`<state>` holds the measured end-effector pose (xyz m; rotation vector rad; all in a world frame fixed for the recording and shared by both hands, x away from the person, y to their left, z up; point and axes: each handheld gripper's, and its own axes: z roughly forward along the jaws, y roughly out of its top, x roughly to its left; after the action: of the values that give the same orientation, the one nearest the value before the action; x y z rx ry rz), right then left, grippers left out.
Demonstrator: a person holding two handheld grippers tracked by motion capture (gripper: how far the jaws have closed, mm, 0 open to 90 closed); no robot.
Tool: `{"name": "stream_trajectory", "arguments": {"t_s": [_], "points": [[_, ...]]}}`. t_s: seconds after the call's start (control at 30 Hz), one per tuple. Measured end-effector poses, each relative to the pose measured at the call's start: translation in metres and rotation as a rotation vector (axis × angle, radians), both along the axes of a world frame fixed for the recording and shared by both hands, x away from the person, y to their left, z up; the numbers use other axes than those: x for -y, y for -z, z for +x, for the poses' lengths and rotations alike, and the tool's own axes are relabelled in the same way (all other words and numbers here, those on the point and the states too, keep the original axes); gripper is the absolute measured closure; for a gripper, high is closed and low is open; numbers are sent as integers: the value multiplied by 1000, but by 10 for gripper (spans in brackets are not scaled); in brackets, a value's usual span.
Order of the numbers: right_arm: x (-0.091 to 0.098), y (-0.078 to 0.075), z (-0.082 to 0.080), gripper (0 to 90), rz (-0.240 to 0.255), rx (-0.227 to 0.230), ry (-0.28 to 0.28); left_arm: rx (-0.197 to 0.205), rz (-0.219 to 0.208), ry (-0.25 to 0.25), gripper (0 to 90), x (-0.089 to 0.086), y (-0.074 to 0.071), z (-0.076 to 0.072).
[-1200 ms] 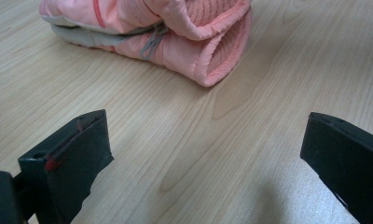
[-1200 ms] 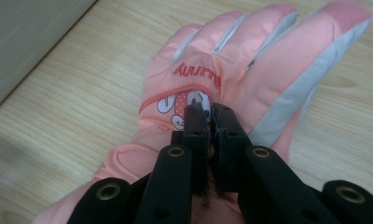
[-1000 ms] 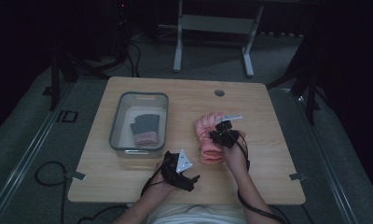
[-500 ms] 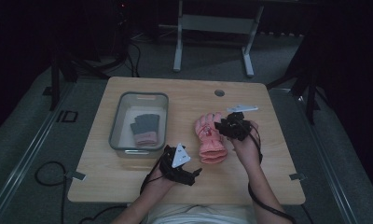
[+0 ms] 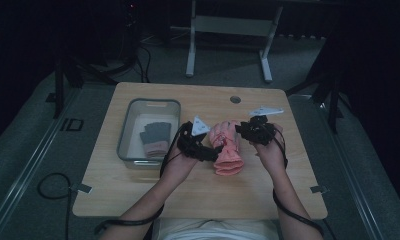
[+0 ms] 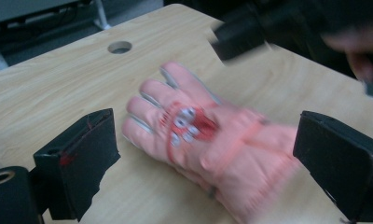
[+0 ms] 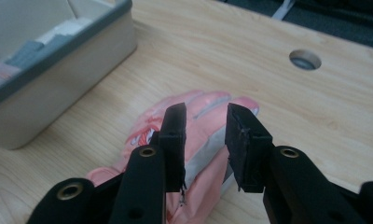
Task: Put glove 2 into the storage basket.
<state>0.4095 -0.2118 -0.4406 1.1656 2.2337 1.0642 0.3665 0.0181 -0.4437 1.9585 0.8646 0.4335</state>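
Pink cloth glove [image 6: 208,140], wood-grain table [image 6: 49,88]

Dim recording lab, lone wooden table [image 5: 138,190] with cable hole [image 5: 235,99], grey carpet, trailing cables [image 5: 50,187], metal stand frame [image 5: 228,25] behind

The room is dim, with light falling mainly on a light wood-grain desk [image 5: 138,200] with rounded corners. A round cable hole [image 5: 235,99] sits near its far edge. The floor [image 5: 23,165] is grey carpet, and pale strips run along it on either side of the desk. Beyond the far edge stands a grey metal frame [image 5: 228,30] on two legs. Black cables [image 5: 53,187] lie on the floor at left. Dark stands [image 5: 63,85] flank the desk. The far background is black.
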Motion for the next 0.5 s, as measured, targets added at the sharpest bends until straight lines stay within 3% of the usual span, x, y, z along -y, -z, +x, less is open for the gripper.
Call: {"name": "stream_trajectory", "arguments": {"t_s": [0.2, 0.37, 0.5], "points": [[-11, 11, 2, 654, -18, -7, -9, -59, 20, -39, 67, 12, 8, 27], [-25, 26, 5, 556, -70, -18, -11, -78, 49, -55, 67, 18, 17, 35], [-18, 40, 10, 487, -106, -54, 31, -111, 60, -49, 67, 25, 29, 39]]}}
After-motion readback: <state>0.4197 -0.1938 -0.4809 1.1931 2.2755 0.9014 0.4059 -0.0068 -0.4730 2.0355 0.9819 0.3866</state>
